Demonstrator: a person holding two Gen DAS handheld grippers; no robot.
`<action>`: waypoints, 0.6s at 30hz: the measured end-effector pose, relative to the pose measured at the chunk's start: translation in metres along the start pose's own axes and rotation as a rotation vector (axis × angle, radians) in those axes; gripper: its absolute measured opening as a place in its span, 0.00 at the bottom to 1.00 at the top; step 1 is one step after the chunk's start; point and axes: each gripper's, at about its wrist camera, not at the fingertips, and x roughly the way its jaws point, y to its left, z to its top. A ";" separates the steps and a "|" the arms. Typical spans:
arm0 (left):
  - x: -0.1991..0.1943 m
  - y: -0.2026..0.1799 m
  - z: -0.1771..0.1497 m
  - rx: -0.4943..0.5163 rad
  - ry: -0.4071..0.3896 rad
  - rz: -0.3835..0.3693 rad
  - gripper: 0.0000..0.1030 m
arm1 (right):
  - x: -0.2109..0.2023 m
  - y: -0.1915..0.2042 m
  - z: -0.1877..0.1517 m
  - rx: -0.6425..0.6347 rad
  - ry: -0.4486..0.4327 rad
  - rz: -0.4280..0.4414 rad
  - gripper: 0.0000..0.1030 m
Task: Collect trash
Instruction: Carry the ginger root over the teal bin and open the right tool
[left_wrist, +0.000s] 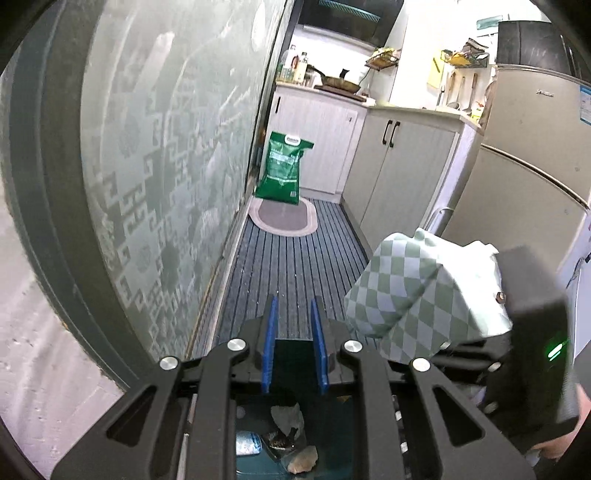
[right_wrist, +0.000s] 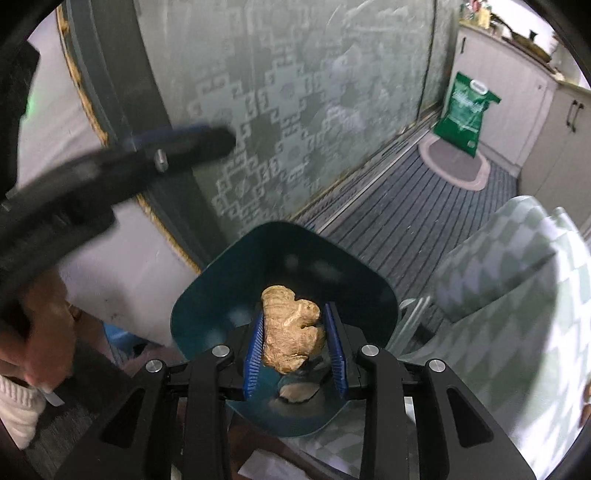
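Observation:
In the right wrist view my right gripper (right_wrist: 294, 311) is shut on a knobbly tan piece of ginger (right_wrist: 291, 332), both blue pads pressing its sides. It hangs just over the open teal bin (right_wrist: 221, 280), where another scrap (right_wrist: 297, 392) lies on the bottom. My left gripper (right_wrist: 218, 142) shows blurred at the upper left, raised beside the bin. In the left wrist view the left gripper (left_wrist: 294, 301) has a narrow gap between its blue pads and nothing in it. Under it, the bin (left_wrist: 332, 417) holds several scraps (left_wrist: 288, 417).
A patterned frosted glass door (left_wrist: 166, 147) runs along the left. A green bag (left_wrist: 284, 166) stands on an oval mat (left_wrist: 284, 218) at the far end of the striped floor. Cabinets (left_wrist: 402, 177) and a fridge (left_wrist: 524, 177) line the right. A checkered sleeve (left_wrist: 402, 291) reaches in.

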 end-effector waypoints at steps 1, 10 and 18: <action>-0.003 -0.001 0.001 0.003 -0.011 -0.005 0.19 | 0.003 0.003 0.000 -0.007 0.009 0.008 0.32; -0.033 -0.001 0.010 -0.027 -0.157 -0.062 0.18 | 0.011 0.011 -0.004 0.000 0.031 0.032 0.50; -0.043 -0.009 0.020 -0.061 -0.220 -0.121 0.18 | -0.024 -0.019 0.003 0.090 -0.113 -0.004 0.50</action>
